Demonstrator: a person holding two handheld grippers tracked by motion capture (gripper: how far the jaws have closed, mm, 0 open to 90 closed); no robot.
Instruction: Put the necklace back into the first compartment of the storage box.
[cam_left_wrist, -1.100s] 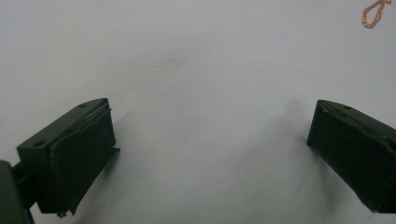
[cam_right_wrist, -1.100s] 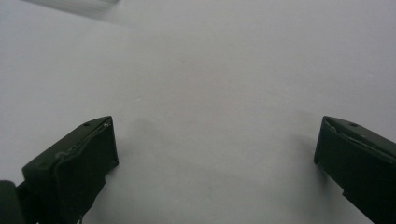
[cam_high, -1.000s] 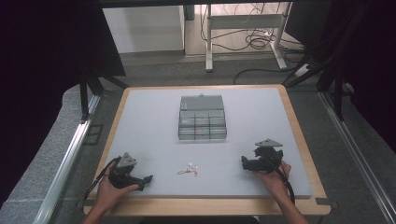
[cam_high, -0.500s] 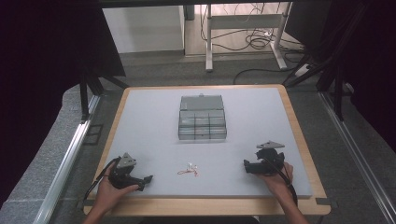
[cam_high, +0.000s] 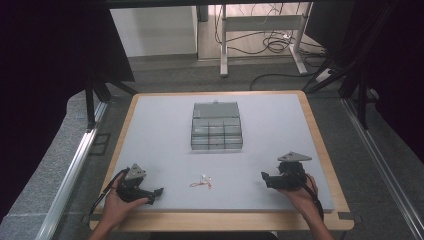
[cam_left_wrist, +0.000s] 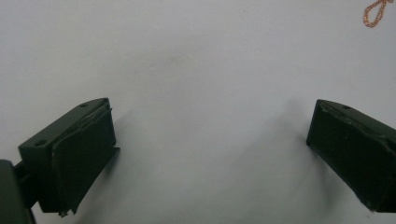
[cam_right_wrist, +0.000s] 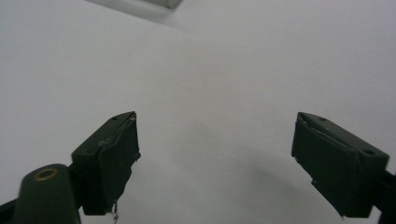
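Observation:
A clear compartment box (cam_high: 217, 128) stands at the middle of the grey mat (cam_high: 160, 135), and its corner (cam_right_wrist: 161, 3) shows at the top of the right gripper view. A thin copper chain with a small white piece (cam_high: 202, 182) lies near the front edge between my hands; a loop of the chain (cam_left_wrist: 376, 11) shows in the left gripper view. My left gripper (cam_high: 158, 191) (cam_left_wrist: 212, 126) rests low at the front left, pointing right, open with bare mat between its jaws. My right gripper (cam_high: 264, 178) (cam_right_wrist: 215, 135) points left at the front right; its jaws have just been closing a little but stand open on nothing.
The mat lies on a wooden table whose rim (cam_high: 220, 221) runs along the front. Beyond the table are a grey floor, a metal frame leg (cam_high: 223, 45) and loose cables (cam_high: 272, 42). Dark curtains (cam_high: 55, 45) hang at both sides.
My right gripper has shifted slightly right and toward the front edge. The left gripper, box and chain have stayed put.

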